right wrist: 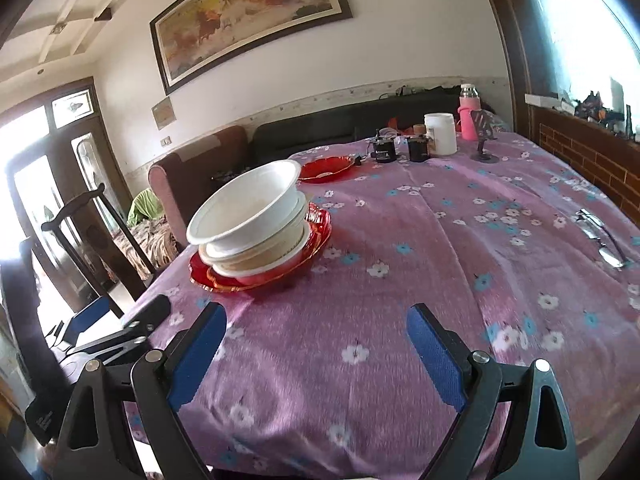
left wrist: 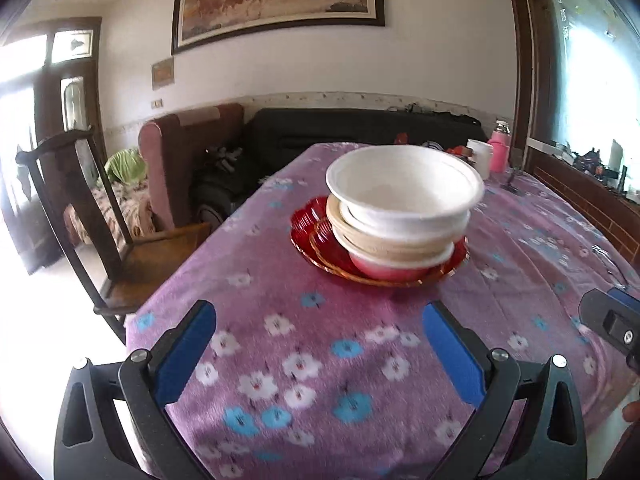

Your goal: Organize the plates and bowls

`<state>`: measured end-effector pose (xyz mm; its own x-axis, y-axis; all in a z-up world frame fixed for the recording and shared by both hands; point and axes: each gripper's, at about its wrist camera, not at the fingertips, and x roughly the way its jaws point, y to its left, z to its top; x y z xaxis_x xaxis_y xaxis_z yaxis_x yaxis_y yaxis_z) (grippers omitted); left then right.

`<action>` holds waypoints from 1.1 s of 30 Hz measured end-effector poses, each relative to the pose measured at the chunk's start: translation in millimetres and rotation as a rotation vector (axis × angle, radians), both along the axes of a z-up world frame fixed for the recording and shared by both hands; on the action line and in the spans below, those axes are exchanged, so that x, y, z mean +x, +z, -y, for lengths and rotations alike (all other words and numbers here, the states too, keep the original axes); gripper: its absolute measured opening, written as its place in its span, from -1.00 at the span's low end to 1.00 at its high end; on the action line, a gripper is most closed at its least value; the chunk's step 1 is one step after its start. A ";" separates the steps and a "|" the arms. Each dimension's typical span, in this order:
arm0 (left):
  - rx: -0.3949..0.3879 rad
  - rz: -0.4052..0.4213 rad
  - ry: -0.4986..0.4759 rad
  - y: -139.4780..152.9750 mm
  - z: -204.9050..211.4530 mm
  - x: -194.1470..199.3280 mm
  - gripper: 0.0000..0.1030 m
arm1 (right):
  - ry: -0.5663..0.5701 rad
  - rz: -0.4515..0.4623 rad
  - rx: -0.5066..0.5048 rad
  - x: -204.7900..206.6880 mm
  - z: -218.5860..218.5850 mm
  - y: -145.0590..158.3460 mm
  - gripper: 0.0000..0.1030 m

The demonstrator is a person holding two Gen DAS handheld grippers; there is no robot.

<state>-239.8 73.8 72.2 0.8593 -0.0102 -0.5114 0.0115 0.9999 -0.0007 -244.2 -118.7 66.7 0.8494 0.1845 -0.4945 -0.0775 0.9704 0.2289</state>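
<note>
The left gripper hangs above the near table edge with its jaws spread wide and nothing between them. The right gripper is in the same condition: wide, empty, above the cloth.

The bowls stand as one nested stack on two overlapped red plates, toward the left half of the table. A third red plate lies apart, farther back, just in front of two dark jars, a white tub and a pink bottle.

Hazards from this state:

1. Stack tilt. In the right wrist view the top bowl sits tipped toward the left table edge, not seated level in the bowl below. A nudge from either finger on its rim probably slides it off toward the chair.
2. Thin rim. The top bowl looks light and flexible, possibly foam or paper. A hard pinch likely deforms the rim; a weak one lets it slip.
3. Uneven base. The bottom bowl rests across the two overlapped plates, so pulling one plate out probably tips the whole stack.
4. Soft cloth. The fleece cover may drag with any plate slid across it and shift nearby items, including the metal utensil at the right.
5. Gripper clash. Both grippers sit close together; a joint approach to the stack risks contact between them.
</note>
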 end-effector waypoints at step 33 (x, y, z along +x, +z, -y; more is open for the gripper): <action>0.110 -0.055 0.140 -17.8 -9.8 -0.9 1.00 | 0.046 -0.044 -0.095 2.8 -34.2 -5.7 0.96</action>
<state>-240.6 83.5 54.4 0.8190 0.1663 -0.5491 -0.1249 0.9858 0.1122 -241.4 -84.5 60.9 0.8183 0.1732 -0.5481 -0.1143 0.9835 0.1402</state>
